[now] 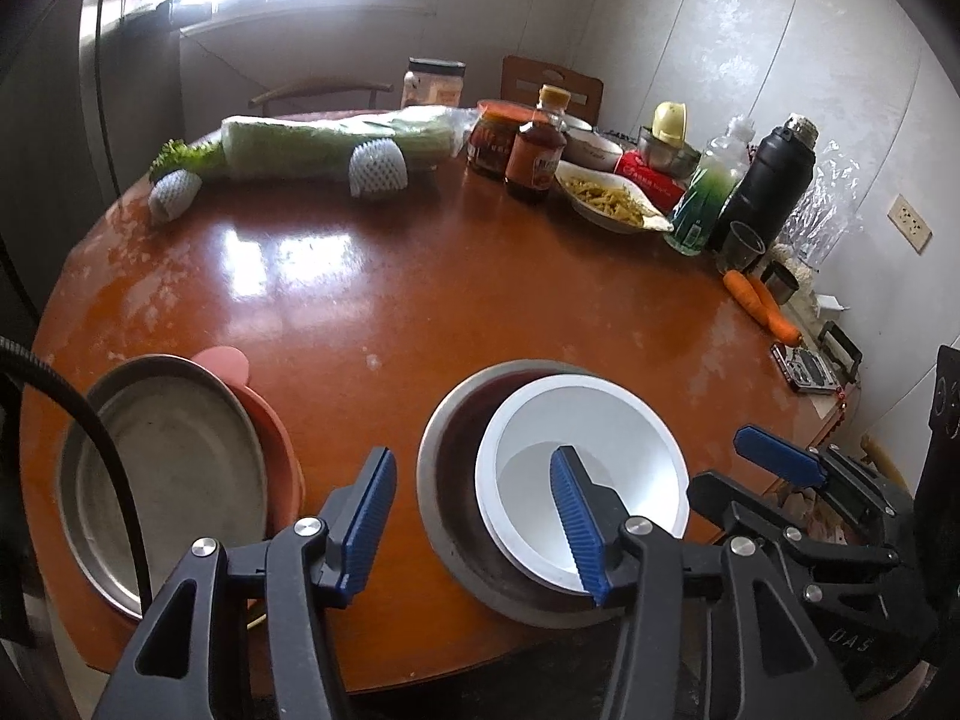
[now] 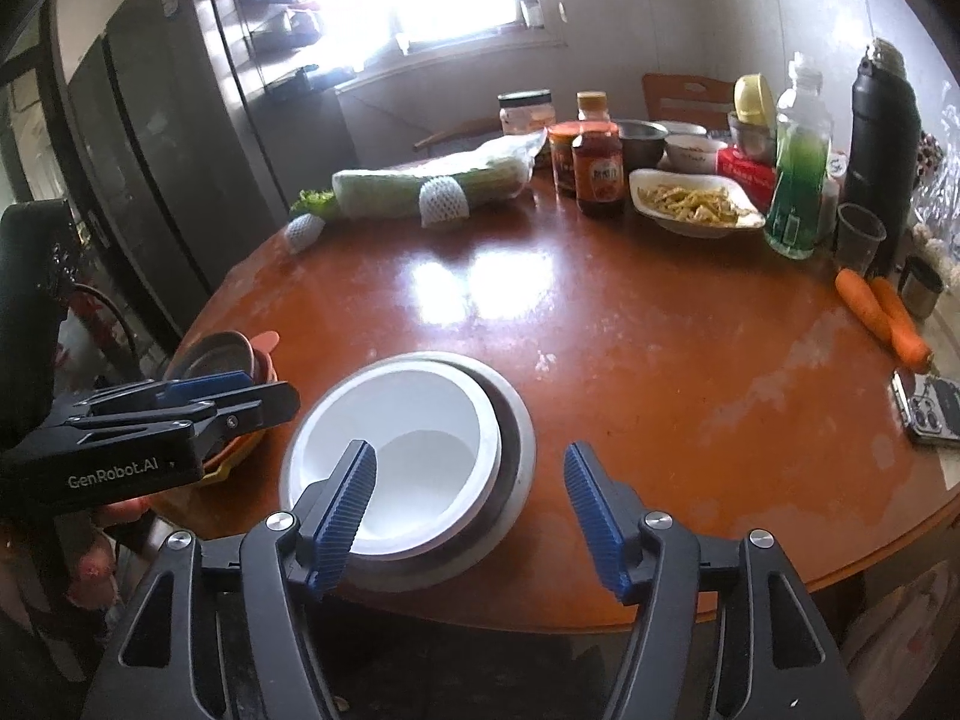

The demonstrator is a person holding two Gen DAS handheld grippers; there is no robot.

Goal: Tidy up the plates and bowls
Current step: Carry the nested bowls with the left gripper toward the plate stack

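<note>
Two black grippers with blue ribbed pads, left (image 1: 474, 516) and right (image 2: 471, 519), both parted and gripping nothing, above white round bowl (image 2: 396, 456) nested in steel bowl (image 2: 516, 450) on brown round wooden table (image 2: 660, 360).

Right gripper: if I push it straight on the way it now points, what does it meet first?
Probably the metal plate under the white bowl, or the bare table just past it; the open right gripper holds nothing, and depth is unclear.

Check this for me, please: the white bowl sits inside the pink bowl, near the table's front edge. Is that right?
Not quite. The white bowl sits inside a metal bowl, not the pink bowl; the pink one lies further left, under another metal dish. It is near the table's front edge. The left wrist view shows this.
</note>
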